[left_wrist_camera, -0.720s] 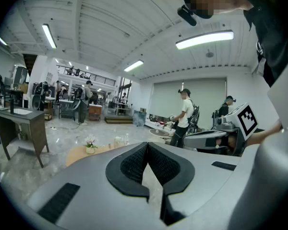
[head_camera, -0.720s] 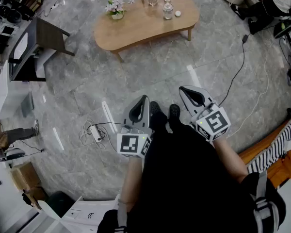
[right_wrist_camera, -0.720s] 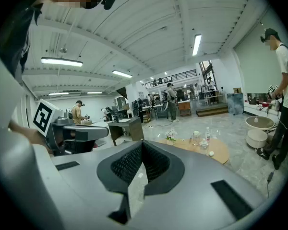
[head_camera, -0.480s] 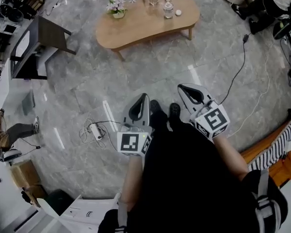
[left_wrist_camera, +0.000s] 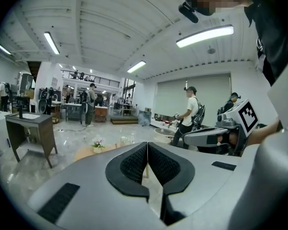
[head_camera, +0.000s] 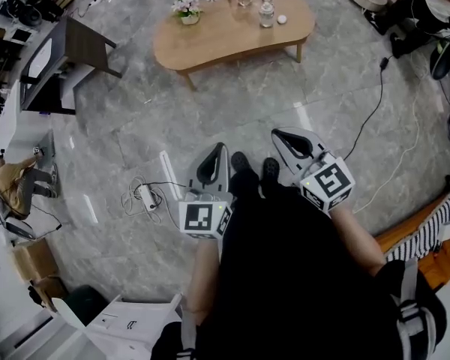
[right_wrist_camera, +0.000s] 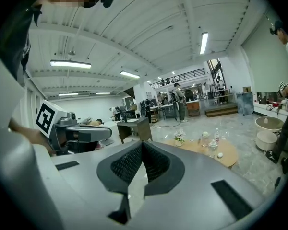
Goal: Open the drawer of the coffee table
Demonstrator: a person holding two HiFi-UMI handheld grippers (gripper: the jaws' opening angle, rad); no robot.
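I hold my left hand-held gripper (head_camera: 218, 153) and right hand-held gripper (head_camera: 283, 139) forward, jaws together and empty, because the coffee table (head_camera: 225, 40) stands well apart.

Left gripper (head_camera: 220, 150) and right gripper (head_camera: 277, 134) held forward, side by side, jaws together.

In your head view, the kidney-shaped light wooden coffee table (head_camera: 232, 32) now sits slightly further right and higher. The dark wooden side table (head_camera: 86, 47) climbs too, and the person in a tan top (head_camera: 15, 180) shows more fully at the left edge.
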